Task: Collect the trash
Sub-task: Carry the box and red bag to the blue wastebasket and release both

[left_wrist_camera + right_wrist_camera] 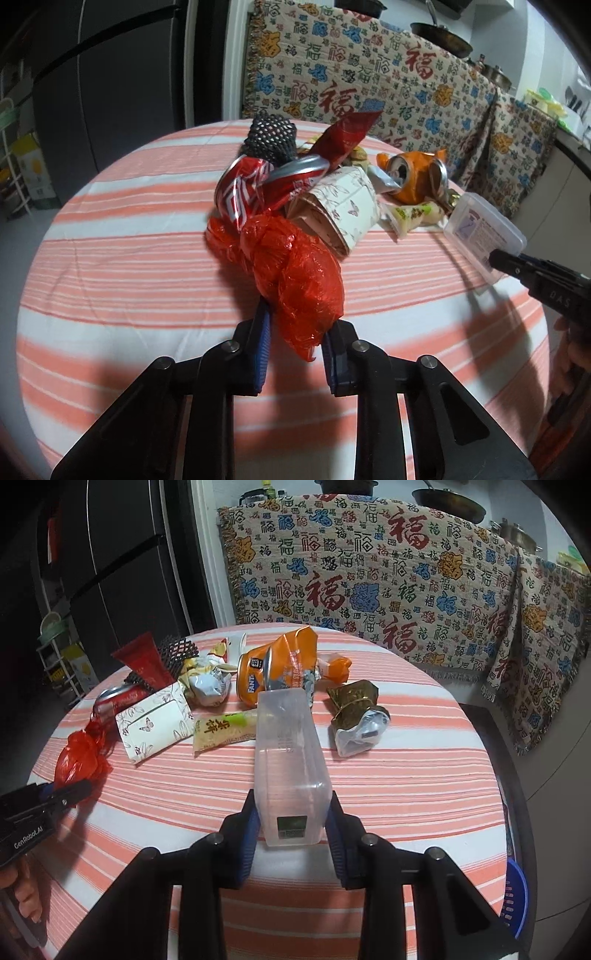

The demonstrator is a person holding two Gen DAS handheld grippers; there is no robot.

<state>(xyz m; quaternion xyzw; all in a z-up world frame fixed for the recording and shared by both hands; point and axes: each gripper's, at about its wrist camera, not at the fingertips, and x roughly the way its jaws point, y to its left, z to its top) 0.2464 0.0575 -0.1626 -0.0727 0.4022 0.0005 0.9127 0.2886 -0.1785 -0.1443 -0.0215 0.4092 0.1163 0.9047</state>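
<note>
So I'm working over a round table with an orange-and-white striped tablecloth (388,775), and both my grippers are busy. My left gripper (295,328) is pinching a crumpled red plastic bag (295,266) between its blue pads; the bag is bulging up and out in front of the fingers, with its far end reaching into the trash pile. My right gripper (291,823) is clamping a clear plastic box (291,753) by its near end, and the box is sticking straight out ahead over the cloth.

The rest of the trash is sitting in a heap toward the far side of the table. Just behind the red bag there's a crushed red can (251,184) touching a folded white paper carton with butterfly print (343,206). A black foam net sleeve (273,136) and a red wrapper (347,136) are poking up behind those. Over to the right I'm seeing a crushed orange Fanta can (255,679) with an orange snack bag (295,653) leaning on it, a pale green-and-yellow snack packet (225,731) lying flat just beside the carton, and a gold wrapper (354,698) lying apart from the rest on the right. A patterned cloth (369,572) is hanging behind the table.
</note>
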